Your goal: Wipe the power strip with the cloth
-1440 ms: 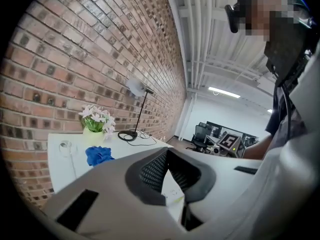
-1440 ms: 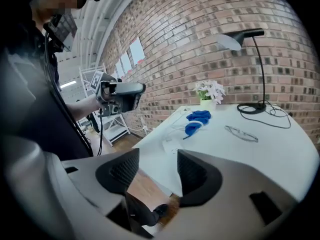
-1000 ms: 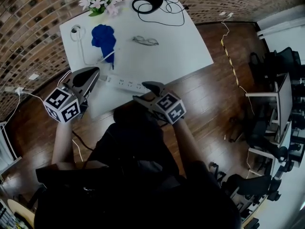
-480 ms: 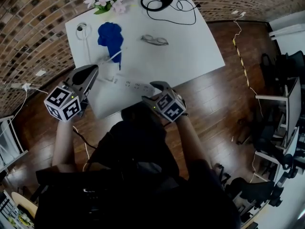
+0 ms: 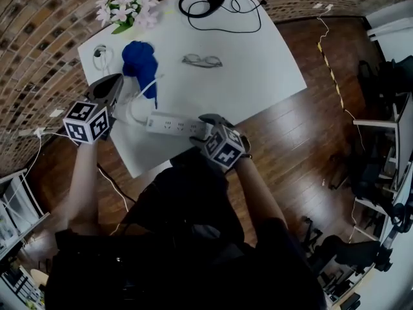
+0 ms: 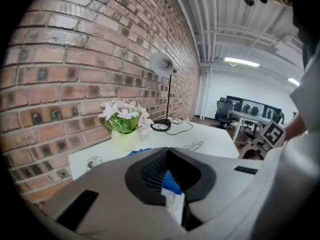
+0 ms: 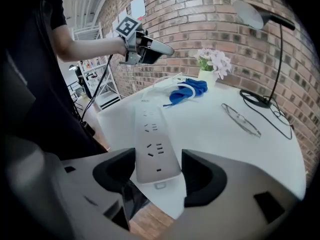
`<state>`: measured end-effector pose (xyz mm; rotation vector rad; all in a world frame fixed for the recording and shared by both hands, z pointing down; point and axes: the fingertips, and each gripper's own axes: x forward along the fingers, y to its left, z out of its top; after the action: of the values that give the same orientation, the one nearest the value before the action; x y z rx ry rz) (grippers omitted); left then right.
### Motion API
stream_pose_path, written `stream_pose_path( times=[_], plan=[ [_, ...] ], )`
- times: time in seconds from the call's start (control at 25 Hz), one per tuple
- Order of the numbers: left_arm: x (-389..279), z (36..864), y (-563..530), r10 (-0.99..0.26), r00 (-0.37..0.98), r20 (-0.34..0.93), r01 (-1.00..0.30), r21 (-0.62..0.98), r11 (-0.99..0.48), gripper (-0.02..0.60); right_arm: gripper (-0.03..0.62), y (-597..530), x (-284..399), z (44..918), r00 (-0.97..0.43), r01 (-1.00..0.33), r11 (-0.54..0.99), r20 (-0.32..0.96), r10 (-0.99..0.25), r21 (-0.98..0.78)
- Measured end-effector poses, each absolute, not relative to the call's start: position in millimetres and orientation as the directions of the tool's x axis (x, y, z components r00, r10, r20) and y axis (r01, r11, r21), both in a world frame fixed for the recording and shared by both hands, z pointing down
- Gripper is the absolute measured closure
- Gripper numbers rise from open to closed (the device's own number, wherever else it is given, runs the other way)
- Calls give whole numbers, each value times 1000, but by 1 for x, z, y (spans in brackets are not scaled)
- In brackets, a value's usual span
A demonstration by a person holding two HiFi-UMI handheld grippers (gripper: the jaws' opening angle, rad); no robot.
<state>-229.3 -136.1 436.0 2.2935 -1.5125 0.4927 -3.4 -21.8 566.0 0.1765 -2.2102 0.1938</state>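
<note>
The white power strip (image 5: 173, 124) lies near the table's front edge, and its cable loops back towards the blue cloth (image 5: 139, 58). The cloth is bunched at the back left. My right gripper (image 5: 205, 124) straddles the strip's right end. In the right gripper view that end (image 7: 152, 149) sits between the jaws, which are opening, and a thin gap shows at the pads (image 7: 192, 171). My left gripper (image 5: 115, 81) is shut and raised left of the cloth with nothing visibly in it. It shows in the air (image 7: 150, 49) in the right gripper view. Its closed fingers (image 6: 172, 194) fill its own view.
On the white table (image 5: 258, 70) a pair of glasses (image 5: 201, 61) lies in the middle. A vase of flowers (image 5: 126, 6) and a lamp base with black cable (image 5: 210, 4) stand at the back by the brick wall. Wooden floor lies beyond the table edges.
The left gripper has gone back and to the left, closer to the cloth. The right gripper has stayed at the strip's end. The head view has shifted.
</note>
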Motion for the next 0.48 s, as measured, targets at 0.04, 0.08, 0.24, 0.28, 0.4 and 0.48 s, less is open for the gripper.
stream_pose_path(
  times=[0.04,0.08,0.24,0.28,0.4,0.48],
  plan=[
    [-234,442,-146,-798,354,487,-927,71,-368,569,295,-21,-3,568,-601,-189,978,798,-44,-88],
    [-237,448,-156,-791,341,507,-927,45,-371,569,295,-20,-2,569,-604,-180,979,796,-36,-93],
    [-238,479,-186,-720,350,599,-901,4,-435,566,295,-16,-5,575,-611,-141,984,792,-3,-105],
    [-236,487,-191,-690,362,626,-890,14,-455,546,295,-15,-6,577,-614,-137,983,789,12,-121],
    [-231,516,-203,-597,376,709,-861,29,-507,356,295,-19,-10,579,-630,-130,980,776,38,-153],
    [-228,532,-211,-551,371,748,-843,22,-537,299,295,-23,-11,579,-641,-123,980,766,43,-158]
  ],
)
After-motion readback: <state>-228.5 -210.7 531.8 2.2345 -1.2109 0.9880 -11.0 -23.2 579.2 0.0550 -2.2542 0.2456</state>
